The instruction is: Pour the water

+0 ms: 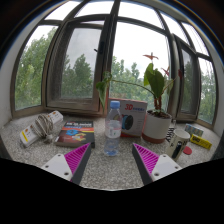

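Observation:
A clear plastic water bottle [113, 123] with a blue cap and a pale label stands upright on the speckled stone sill [112, 165], just ahead of my fingers and about midway between them. My gripper [112, 160] is open and empty, its two magenta pads [76, 158] spread wide at either side, with bare sill between them. The bottle is apart from both fingers.
A potted plant in a white pot [157, 122] stands right of the bottle, with a box [133, 117] behind. A book [75, 131] and a crumpled plastic bag [42, 127] lie to the left. Small items [192, 138] lie at the far right. Bay windows close the back.

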